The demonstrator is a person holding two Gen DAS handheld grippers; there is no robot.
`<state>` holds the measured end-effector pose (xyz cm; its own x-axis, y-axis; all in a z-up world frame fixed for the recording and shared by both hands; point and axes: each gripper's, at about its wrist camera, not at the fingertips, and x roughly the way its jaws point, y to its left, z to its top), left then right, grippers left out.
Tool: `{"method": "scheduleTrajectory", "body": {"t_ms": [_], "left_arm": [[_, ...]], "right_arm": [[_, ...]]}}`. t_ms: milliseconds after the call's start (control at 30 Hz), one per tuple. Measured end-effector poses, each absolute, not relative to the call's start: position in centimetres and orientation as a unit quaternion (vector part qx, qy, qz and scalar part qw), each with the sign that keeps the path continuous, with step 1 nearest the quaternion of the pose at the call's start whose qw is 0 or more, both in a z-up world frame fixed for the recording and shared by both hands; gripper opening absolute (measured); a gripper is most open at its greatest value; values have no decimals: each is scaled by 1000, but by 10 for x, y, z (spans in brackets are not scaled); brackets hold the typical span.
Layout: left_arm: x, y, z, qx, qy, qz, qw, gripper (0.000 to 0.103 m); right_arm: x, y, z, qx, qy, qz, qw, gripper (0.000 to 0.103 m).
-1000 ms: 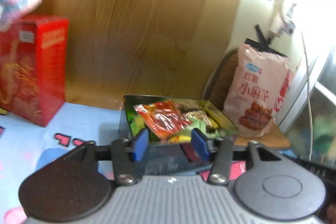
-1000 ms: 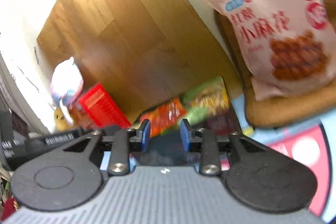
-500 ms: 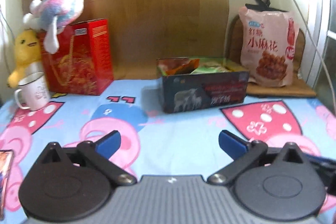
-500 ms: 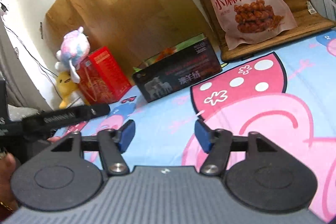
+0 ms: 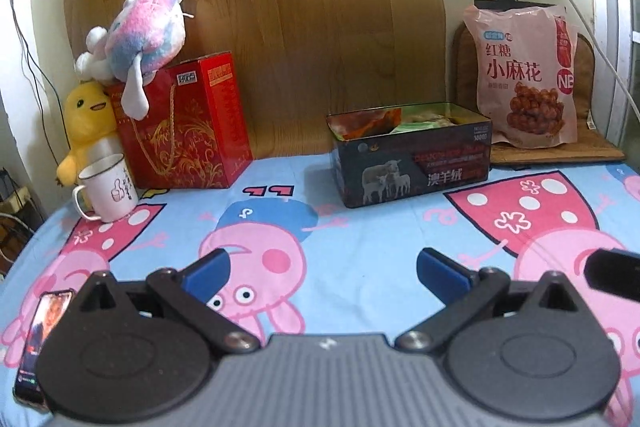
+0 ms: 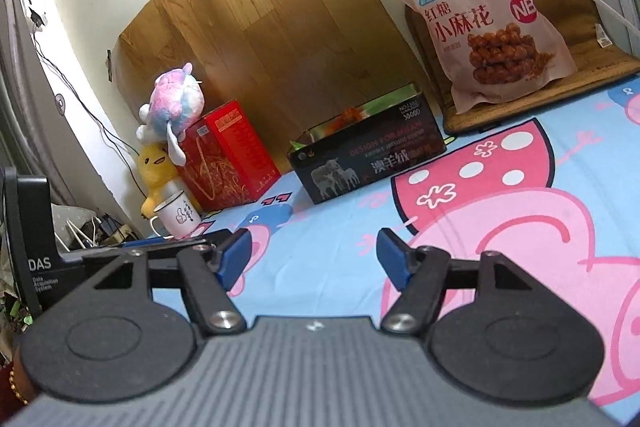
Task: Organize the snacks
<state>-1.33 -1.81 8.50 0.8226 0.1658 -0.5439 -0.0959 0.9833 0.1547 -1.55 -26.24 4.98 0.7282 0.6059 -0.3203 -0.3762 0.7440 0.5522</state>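
snacks in tin [image 5: 408,151] | big bag [image 5: 524,75] outside | left claw [image 5: 320,273] wide, empty | right claw [image 6: 312,257] opening, empty

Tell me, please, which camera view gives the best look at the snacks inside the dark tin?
The left wrist view: it looks down into the open dark tin, showing an orange-red packet and green packets. The right wrist view sees the tin from lower, so only an orange tip shows above its rim.

Snack tin [image 5: 412,163] centre; gift box [image 5: 192,123] left, snack bag [image 5: 524,75] right behind.
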Motion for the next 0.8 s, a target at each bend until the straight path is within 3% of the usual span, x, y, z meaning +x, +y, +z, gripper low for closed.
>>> {"method": "scheduleTrajectory", "body": {"t_ms": [800], "left_arm": [[-4,-18,74,104,282,99,949,103]], "right_arm": [[-11,-266,42,252,260,266,893,72]]}}
